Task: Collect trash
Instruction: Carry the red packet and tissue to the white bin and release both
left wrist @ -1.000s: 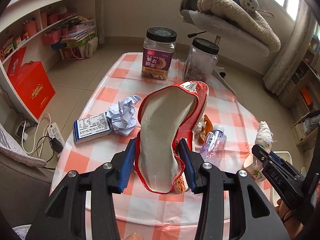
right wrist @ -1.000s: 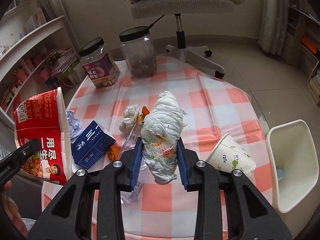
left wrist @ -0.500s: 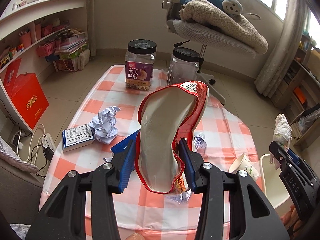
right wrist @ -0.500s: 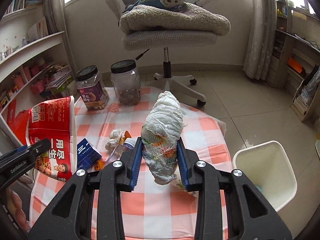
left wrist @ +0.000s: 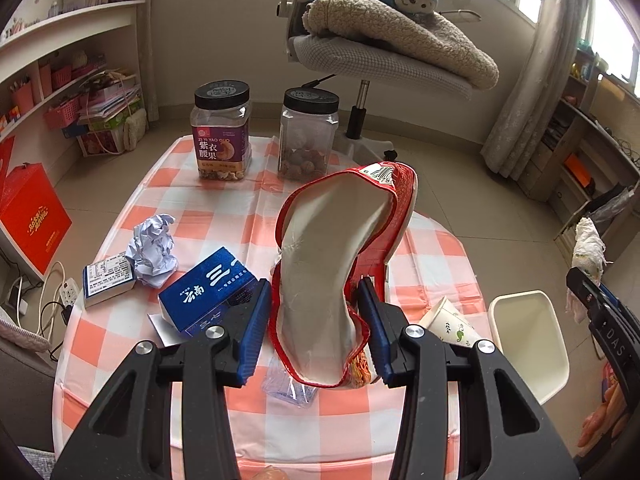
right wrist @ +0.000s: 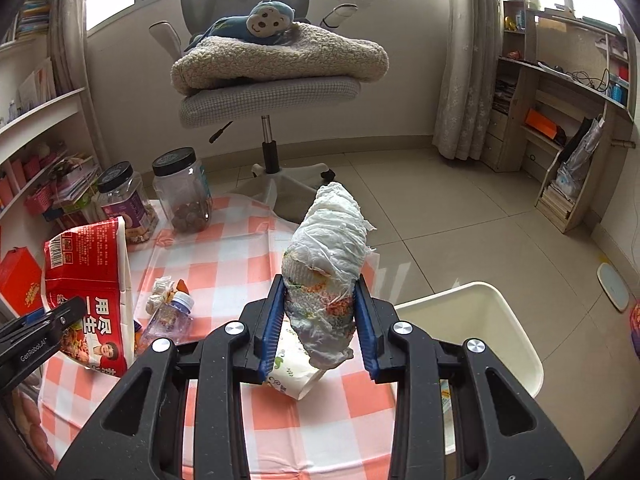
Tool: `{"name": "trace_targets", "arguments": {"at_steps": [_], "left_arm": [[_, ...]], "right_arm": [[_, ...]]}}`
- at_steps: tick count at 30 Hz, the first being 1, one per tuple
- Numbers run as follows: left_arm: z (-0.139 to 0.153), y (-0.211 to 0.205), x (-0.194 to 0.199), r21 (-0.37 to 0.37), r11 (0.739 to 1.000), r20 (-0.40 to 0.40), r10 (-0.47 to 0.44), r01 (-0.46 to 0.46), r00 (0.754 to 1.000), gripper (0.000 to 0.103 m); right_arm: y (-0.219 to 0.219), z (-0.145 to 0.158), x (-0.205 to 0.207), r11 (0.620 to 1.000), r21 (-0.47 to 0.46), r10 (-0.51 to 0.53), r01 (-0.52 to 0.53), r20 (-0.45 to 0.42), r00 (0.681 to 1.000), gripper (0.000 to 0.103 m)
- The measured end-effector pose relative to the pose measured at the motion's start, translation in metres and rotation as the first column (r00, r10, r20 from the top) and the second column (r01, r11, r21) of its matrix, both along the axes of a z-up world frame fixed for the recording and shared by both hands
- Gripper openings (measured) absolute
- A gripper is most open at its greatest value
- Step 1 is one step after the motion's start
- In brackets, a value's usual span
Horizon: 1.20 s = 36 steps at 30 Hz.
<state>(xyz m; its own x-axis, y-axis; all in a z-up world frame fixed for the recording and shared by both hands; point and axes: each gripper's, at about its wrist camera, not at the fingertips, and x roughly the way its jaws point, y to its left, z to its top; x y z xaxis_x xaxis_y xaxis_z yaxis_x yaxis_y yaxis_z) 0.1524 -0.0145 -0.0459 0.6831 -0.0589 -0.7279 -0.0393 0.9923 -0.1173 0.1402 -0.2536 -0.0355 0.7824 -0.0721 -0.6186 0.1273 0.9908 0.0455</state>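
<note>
My left gripper (left wrist: 316, 330) is shut on a red noodle wrapper (left wrist: 332, 264), held upright above the checked table (left wrist: 224, 208); the wrapper also shows in the right wrist view (right wrist: 90, 292). My right gripper (right wrist: 318, 320) is shut on a crumpled paper wad (right wrist: 328, 260), raised near the table's right edge beside the white trash bin (right wrist: 500, 332). The bin also shows in the left wrist view (left wrist: 528, 344). On the table lie a crumpled paper ball (left wrist: 154, 248), a blue box (left wrist: 208, 292), a small white box (left wrist: 108, 280), a paper cup (left wrist: 452, 326) and a plastic bottle (right wrist: 168, 316).
Two black-lidded jars (left wrist: 222, 132) (left wrist: 308, 136) stand at the table's far edge. An office chair (right wrist: 268, 92) with a blanket and a plush monkey stands behind. Shelves line the left wall (left wrist: 60, 80) and the right wall (right wrist: 560, 120). A red gift box (left wrist: 28, 216) sits on the floor.
Both grippers have lifted and pulled back from the table with their loads still held. The right gripper has swung right, toward the trash bin.
</note>
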Motion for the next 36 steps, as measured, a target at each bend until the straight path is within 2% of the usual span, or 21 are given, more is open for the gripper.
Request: {"name": "trace_targets", "arguments": {"at_steps": [10, 13, 17, 23, 36], "left_arm": [[-0.009, -0.058, 0.002, -0.024, 0.995, -0.017, -0.093, 0.092, 0.996, 0.044], [-0.011, -0.082, 0.002, -0.033, 0.990, -0.017, -0.136, 0.135, 0.991, 0.044], [-0.017, -0.119, 0.001, -0.050, 0.978, -0.028, -0.202, 0.200, 0.979, 0.044], [-0.029, -0.178, -0.003, -0.030, 0.956, -0.040, -0.293, 0.292, 0.955, 0.045], [-0.043, -0.285, 0.004, -0.057, 0.902, -0.084, -0.432, 0.429, 0.898, 0.046]], "right_arm": [[-0.084, -0.006, -0.007, 0.984, 0.014, -0.177, 0.178, -0.059, 0.982, 0.035], [-0.109, -0.004, -0.013, 0.970, 0.037, -0.238, 0.240, -0.062, 0.969, 0.054], [-0.139, 0.004, -0.023, 0.949, 0.064, -0.307, 0.309, -0.039, 0.951, 0.067], [-0.183, 0.012, -0.043, 0.905, 0.152, -0.400, 0.397, -0.014, 0.916, 0.078], [-0.236, 0.019, -0.076, 0.838, 0.233, -0.509, 0.493, 0.010, 0.861, 0.083]]}}
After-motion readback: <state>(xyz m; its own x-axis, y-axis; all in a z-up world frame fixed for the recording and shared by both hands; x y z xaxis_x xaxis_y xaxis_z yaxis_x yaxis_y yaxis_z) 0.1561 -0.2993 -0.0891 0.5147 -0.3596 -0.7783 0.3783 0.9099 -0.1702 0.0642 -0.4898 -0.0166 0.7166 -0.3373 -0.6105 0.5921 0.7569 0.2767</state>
